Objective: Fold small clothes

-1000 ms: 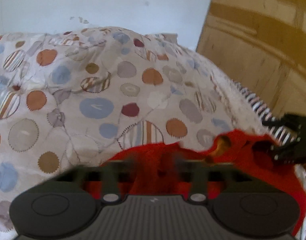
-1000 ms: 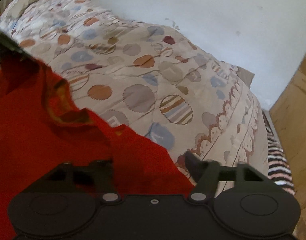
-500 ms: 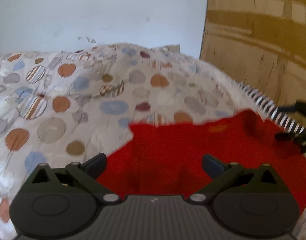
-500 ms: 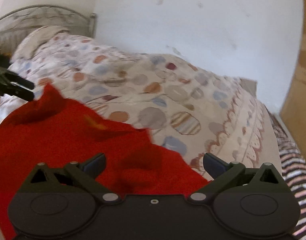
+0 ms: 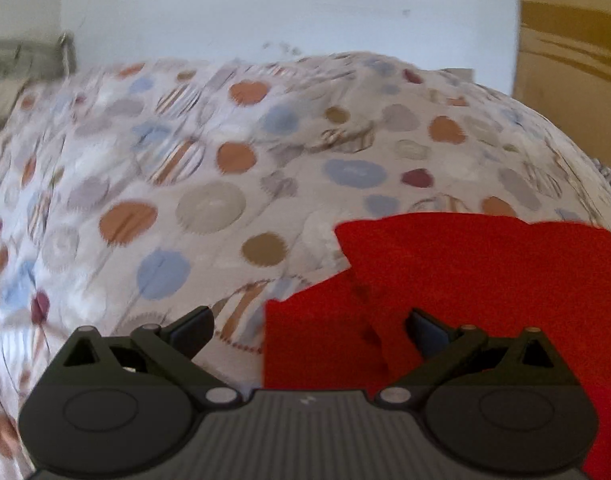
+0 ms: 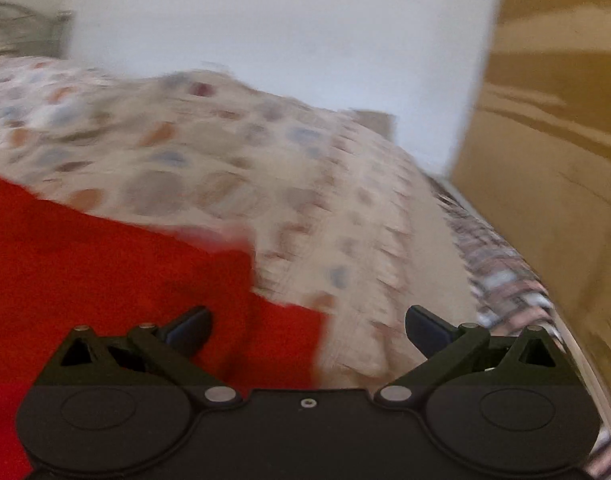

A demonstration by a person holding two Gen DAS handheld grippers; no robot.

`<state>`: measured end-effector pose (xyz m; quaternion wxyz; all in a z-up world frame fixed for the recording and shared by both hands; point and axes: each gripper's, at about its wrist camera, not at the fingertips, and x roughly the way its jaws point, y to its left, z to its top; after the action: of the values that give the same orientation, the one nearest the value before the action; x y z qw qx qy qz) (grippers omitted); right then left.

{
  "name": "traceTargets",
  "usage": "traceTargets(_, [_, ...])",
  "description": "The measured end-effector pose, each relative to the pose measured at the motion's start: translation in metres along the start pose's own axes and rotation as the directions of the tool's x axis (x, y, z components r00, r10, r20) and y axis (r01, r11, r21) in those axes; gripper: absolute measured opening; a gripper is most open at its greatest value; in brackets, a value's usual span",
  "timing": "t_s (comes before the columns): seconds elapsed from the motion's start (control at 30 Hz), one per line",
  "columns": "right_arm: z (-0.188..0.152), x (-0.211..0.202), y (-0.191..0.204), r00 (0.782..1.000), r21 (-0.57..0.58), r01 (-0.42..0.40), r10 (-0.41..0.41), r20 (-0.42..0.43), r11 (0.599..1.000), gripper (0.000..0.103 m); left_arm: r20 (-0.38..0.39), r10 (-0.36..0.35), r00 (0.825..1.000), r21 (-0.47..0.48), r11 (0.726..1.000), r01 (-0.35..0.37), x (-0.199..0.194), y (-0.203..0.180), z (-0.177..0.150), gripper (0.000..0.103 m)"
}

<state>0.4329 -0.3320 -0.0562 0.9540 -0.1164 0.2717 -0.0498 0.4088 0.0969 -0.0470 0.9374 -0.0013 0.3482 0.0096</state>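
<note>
A red garment (image 5: 465,280) lies flat on the spotted bedspread (image 5: 225,168). In the left wrist view it fills the lower right, and its left edge runs between the fingers of my left gripper (image 5: 309,330), which stands open and grips nothing. In the right wrist view the same red garment (image 6: 105,264) covers the lower left. Its right edge lies between the wide-apart fingers of my right gripper (image 6: 307,330), which also holds nothing. That view is blurred by motion.
The bedspread (image 6: 265,184) rises toward a white wall (image 5: 305,8). A wooden wardrobe (image 6: 553,120) stands at the right, with a striped sheet (image 6: 501,272) along the bed's edge. A metal bed frame (image 5: 25,56) shows at the far left.
Both grippers let go of the red garment and spread wide. The garment dropped from hanging and crumpled to lying flat on the bed. Both cameras swung, the left one leftward.
</note>
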Motion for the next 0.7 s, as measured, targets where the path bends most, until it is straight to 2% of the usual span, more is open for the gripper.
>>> traceTargets(0.03, [-0.005, 0.004, -0.006, 1.0, 0.034, 0.017, -0.016, -0.023, 0.999, 0.102, -0.013, -0.025, 1.0, -0.031, 0.999, 0.025, 0.003, 0.006, -0.001, 0.103])
traceTargets(0.13, [-0.015, 0.009, -0.024, 0.997, 0.153, -0.049, 0.056, -0.044, 0.987, 0.102, -0.043, -0.061, 0.997, -0.09, 0.994, 0.057, 0.011, 0.015, -0.004, 0.103])
traceTargets(0.3, [-0.011, -0.006, -0.021, 0.998, 0.134, -0.06, 0.058, 0.016, 0.989, 0.102, -0.086, -0.102, 0.991, -0.197, 0.977, 0.083, 0.015, 0.025, -0.007, 0.103])
traceTargets(0.43, [-0.003, -0.026, -0.022, 0.996, 0.123, -0.059, 0.051, 0.071, 0.991, 0.102, -0.116, -0.148, 0.982, -0.298, 0.949, 0.108, 0.009, 0.036, -0.006, 0.103])
traceTargets(0.53, [-0.001, -0.038, -0.022, 0.995, 0.112, -0.071, 0.062, 0.078, 0.991, 0.102, -0.132, -0.133, 0.982, -0.323, 0.943, 0.085, -0.002, 0.037, -0.007, 0.103])
traceTargets(0.7, [0.0, -0.062, -0.018, 0.993, 0.114, -0.086, 0.076, 0.09, 0.99, 0.102, -0.137, -0.08, 0.987, -0.281, 0.959, 0.039, -0.027, 0.028, -0.009, 0.103])
